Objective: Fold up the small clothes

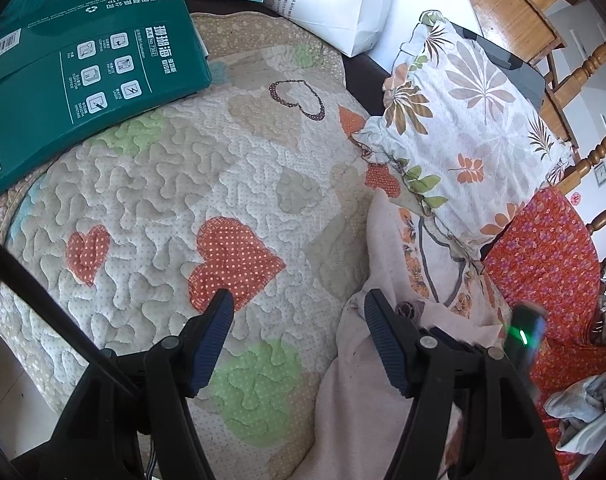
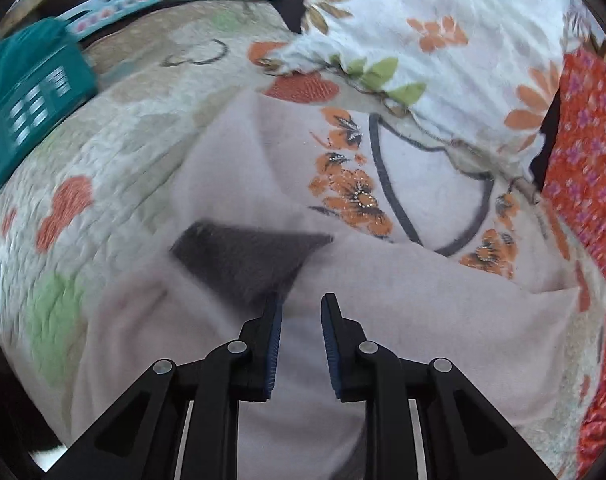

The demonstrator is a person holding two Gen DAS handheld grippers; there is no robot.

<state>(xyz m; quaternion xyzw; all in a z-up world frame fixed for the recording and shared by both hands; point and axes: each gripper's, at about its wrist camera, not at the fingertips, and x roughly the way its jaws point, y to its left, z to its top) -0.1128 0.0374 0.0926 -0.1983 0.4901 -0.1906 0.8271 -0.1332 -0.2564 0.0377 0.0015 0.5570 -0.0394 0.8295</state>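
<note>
A pale pink top (image 2: 443, 312) lies spread on a quilted cover (image 1: 151, 184) with red and green heart patches. The top has orange flowers (image 2: 351, 196) and a dark curved line printed on it. A dark grey neck part (image 2: 243, 256) shows in the right wrist view, which is a bit blurry.

The right gripper (image 2: 301, 304) points down at the pink top, just below the grey neck part. Its two blue pads stand a small way apart. Only bare pink cloth shows in the gap, and the pads do not pinch it, so it holds nothing.

The left gripper (image 1: 297, 304) has its fingers spread wide. Its left finger is over the quilted cover near a big red heart (image 1: 235, 256). Its right finger is over the edge of the pink top. It holds nothing.

A leaf-print pillow (image 1: 467, 120) lies over the far end of the top. Beside it is a red flowered cloth (image 1: 543, 264). A green paper box (image 1: 79, 76) sits on the far left of the cover. A white bag (image 1: 343, 4) with printed words lies behind it. Wooden chair rails (image 1: 591, 148) stand past the pillow.
</note>
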